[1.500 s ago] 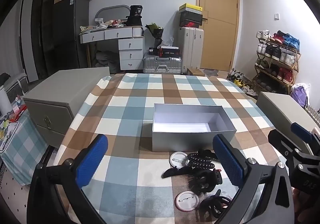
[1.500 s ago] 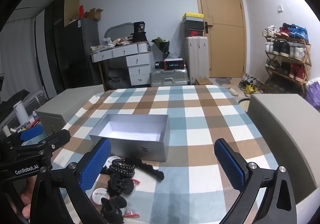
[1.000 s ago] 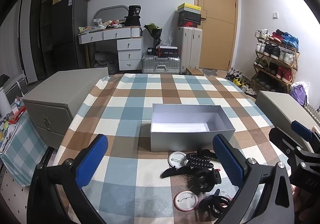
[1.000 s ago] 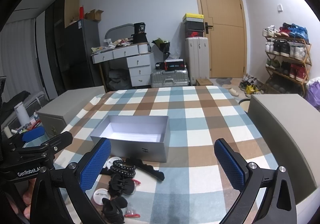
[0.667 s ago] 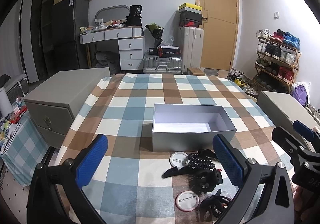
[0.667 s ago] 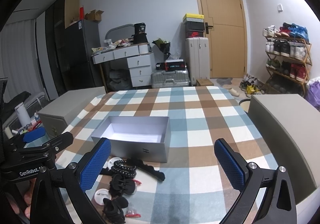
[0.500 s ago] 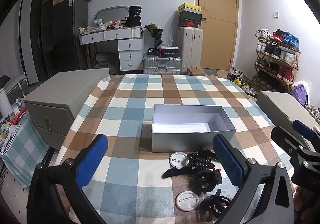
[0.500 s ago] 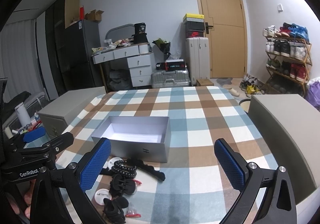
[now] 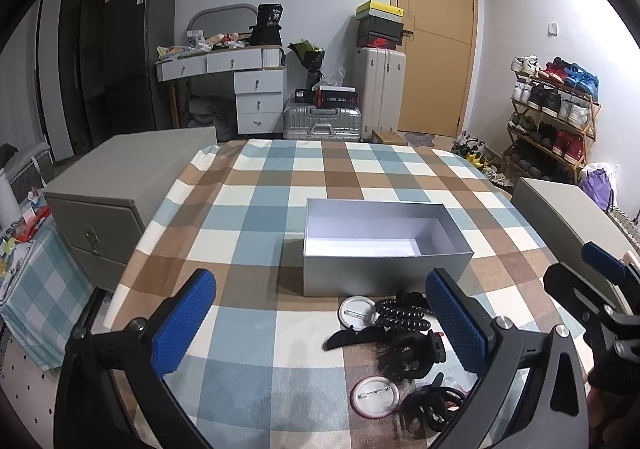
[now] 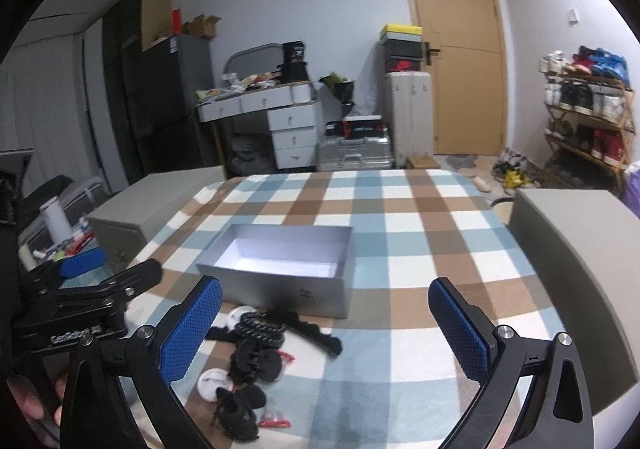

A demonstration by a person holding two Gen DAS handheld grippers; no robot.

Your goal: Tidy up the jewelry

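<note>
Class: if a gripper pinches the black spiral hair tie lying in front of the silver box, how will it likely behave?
The spiral hair tie looks like a coiled loop, so it will probably squash and flex rather than stay stiff. It appears small and thin, so likely light. It touches other black clips, so neighbours may drag along.

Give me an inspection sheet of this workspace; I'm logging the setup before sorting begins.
Surface: checked tablecloth, flat.
Job's things: open silver box, nothing seen inside; black hair clips, beaded band and two round badges piled on the cloth in front of it.
Clutter: nothing seen besides the pile.
Grippers: left gripper and right gripper both open, holding nothing.
Cables: nothing seen.
Surroundings: grey cabinets on both sides, shoe rack, suitcases, door.
</note>
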